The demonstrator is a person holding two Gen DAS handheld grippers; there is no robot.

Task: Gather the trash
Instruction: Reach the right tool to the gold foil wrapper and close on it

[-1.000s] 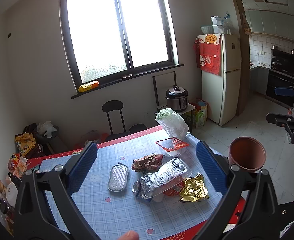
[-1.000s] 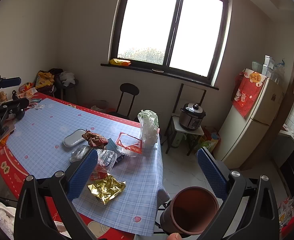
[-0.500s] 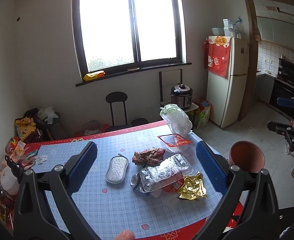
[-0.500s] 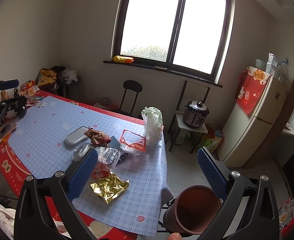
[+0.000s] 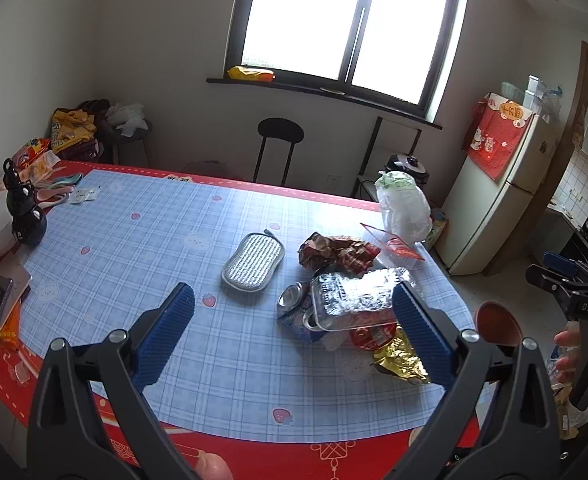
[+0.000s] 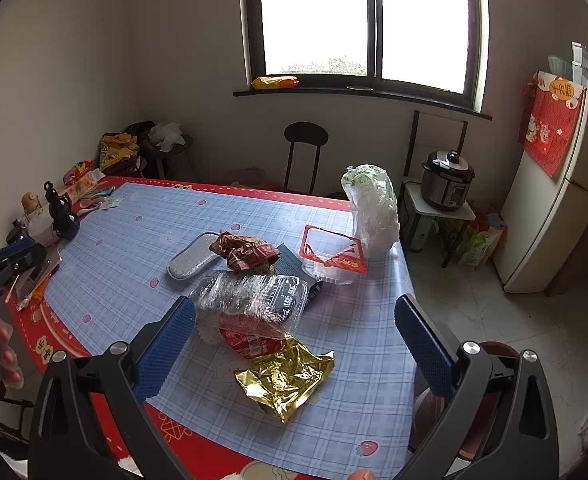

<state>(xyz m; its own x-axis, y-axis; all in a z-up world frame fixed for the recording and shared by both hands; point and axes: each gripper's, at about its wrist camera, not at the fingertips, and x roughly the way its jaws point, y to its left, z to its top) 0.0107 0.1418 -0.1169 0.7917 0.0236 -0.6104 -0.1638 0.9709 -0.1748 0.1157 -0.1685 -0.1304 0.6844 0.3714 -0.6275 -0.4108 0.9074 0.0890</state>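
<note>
Lying in a heap on the checked tablecloth (image 6: pixel 134 264), the gold wrapper (image 6: pixel 286 376), clear plastic tray (image 6: pixel 254 296) and red wrappers (image 6: pixel 246 256) sit untouched; left gripper (image 5: pixel 290 328) and right gripper (image 6: pixel 294 332) hover above, jaws wide apart, empty.

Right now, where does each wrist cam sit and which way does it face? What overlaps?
Left wrist: on the left gripper, above the table's near edge, facing the window; its open fingers, right gripper at far right.
Right wrist: on the right gripper, near the table's right end, facing the window; left gripper at left.
Shared: gold wrapper, clear tray.
</note>
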